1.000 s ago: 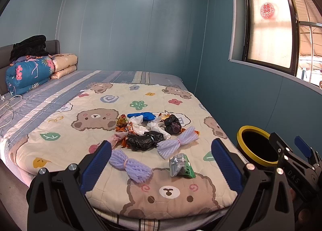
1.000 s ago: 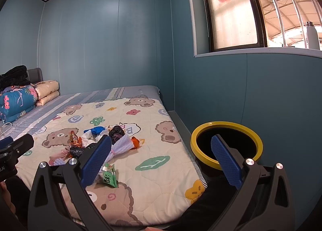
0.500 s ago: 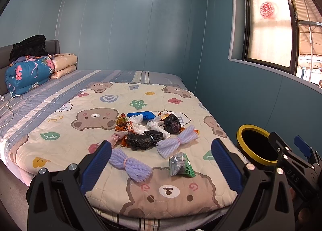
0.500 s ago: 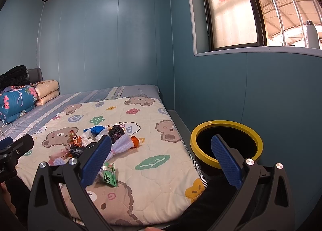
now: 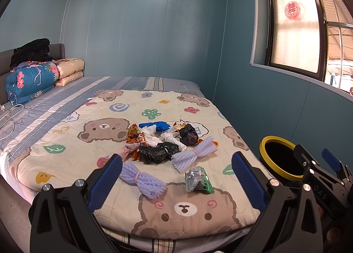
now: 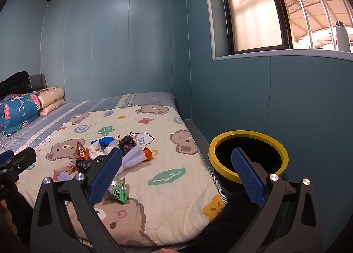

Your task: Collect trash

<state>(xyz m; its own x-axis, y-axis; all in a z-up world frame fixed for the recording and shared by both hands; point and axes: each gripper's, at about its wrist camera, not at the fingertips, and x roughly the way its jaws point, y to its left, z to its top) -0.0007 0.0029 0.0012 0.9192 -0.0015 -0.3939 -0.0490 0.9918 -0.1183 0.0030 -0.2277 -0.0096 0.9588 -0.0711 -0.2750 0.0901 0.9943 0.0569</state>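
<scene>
Trash lies in a heap on the bear-print quilt [image 5: 66, 133]: a green snack wrapper [image 5: 198, 180], two lilac foam nets [image 5: 143, 180] [image 5: 194, 153], black bags [image 5: 156, 152], a blue glove [image 5: 154, 125] and orange wrappers [image 5: 133, 133]. A black bin with a yellow rim [image 5: 268, 142] stands on the floor right of the bed; it also shows in the right wrist view [image 6: 249, 135]. My left gripper [image 5: 176, 178] is open and empty over the bed's near edge. My right gripper [image 6: 176, 173] is open and empty, between the wrapper [image 6: 118, 191] and the bin.
Folded quilts and pillows [image 5: 33, 76] are stacked at the headboard. A white cable [image 5: 8, 111] lies on the far left of the bed. A blue wall with a window [image 6: 253, 10] runs along the right. A narrow floor strip separates bed and wall.
Both views have shifted only slightly; the trash and the bin have not moved. Both grippers stay open.
</scene>
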